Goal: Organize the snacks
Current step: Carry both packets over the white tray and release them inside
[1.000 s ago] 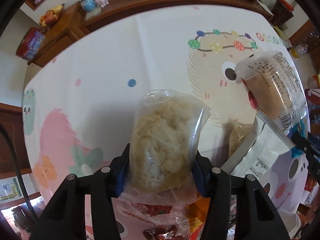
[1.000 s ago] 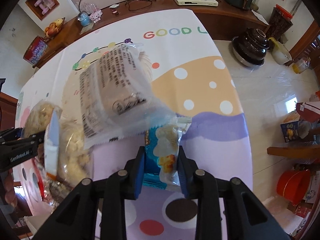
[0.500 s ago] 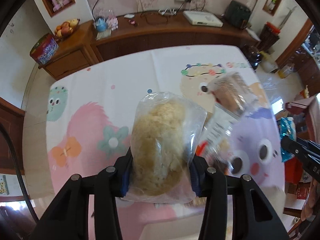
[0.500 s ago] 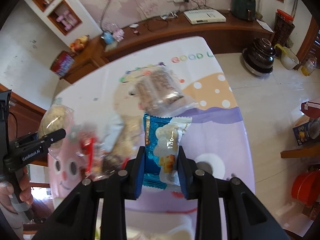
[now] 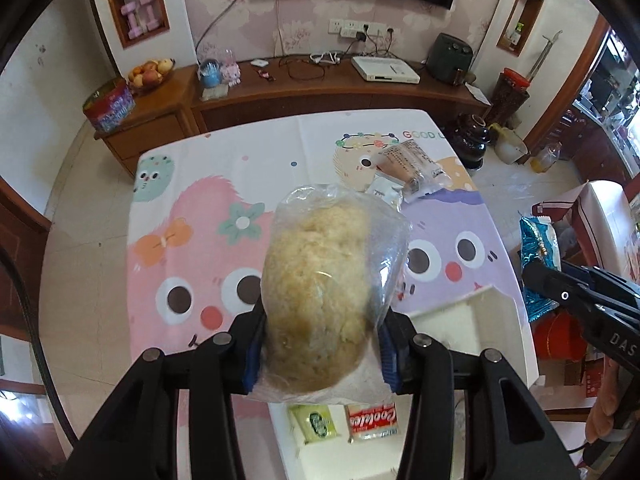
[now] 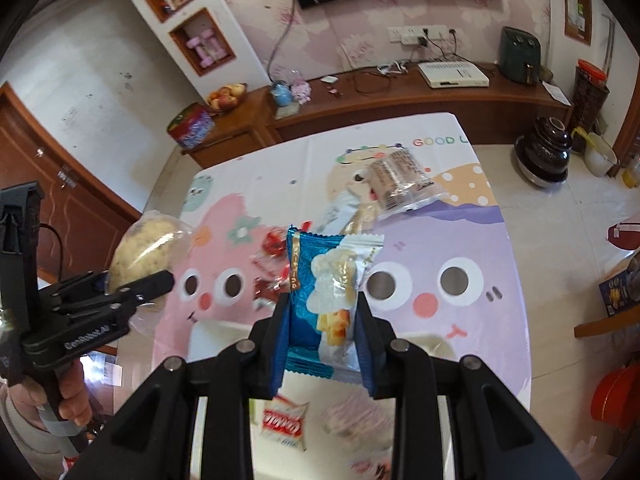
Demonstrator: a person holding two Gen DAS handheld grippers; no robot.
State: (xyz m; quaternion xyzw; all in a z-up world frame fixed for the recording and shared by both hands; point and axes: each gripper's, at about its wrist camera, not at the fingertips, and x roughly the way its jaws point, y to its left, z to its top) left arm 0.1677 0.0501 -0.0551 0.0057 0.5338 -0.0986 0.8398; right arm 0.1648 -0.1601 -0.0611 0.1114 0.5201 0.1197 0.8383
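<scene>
My left gripper (image 5: pixel 320 344) is shut on a clear bag of pale puffed snack (image 5: pixel 324 288) and holds it high above the table. It also shows in the right wrist view (image 6: pixel 144 248). My right gripper (image 6: pixel 324 332) is shut on a blue and white snack packet (image 6: pixel 328 292), also raised; the packet shows in the left wrist view (image 5: pixel 538 248). A white tray (image 5: pixel 460 316) sits at the table's near edge below both grippers, with a red cookie packet (image 5: pixel 372 420) and a green packet (image 5: pixel 316 420) inside. Loose snacks remain on the table: a brown cake packet (image 6: pixel 400 184) and red wrapped candies (image 6: pixel 276 248).
The table carries a cartoon-print cloth (image 5: pixel 192 264). A wooden sideboard (image 5: pixel 320 84) with a fruit bowl, a tin and a white box stands behind it. A dark pot (image 6: pixel 548 152) sits on the floor at the right.
Both grippers have lifted well up and pulled back from the snack pile, each keeping its packet. The white tray has come into view beneath them.
</scene>
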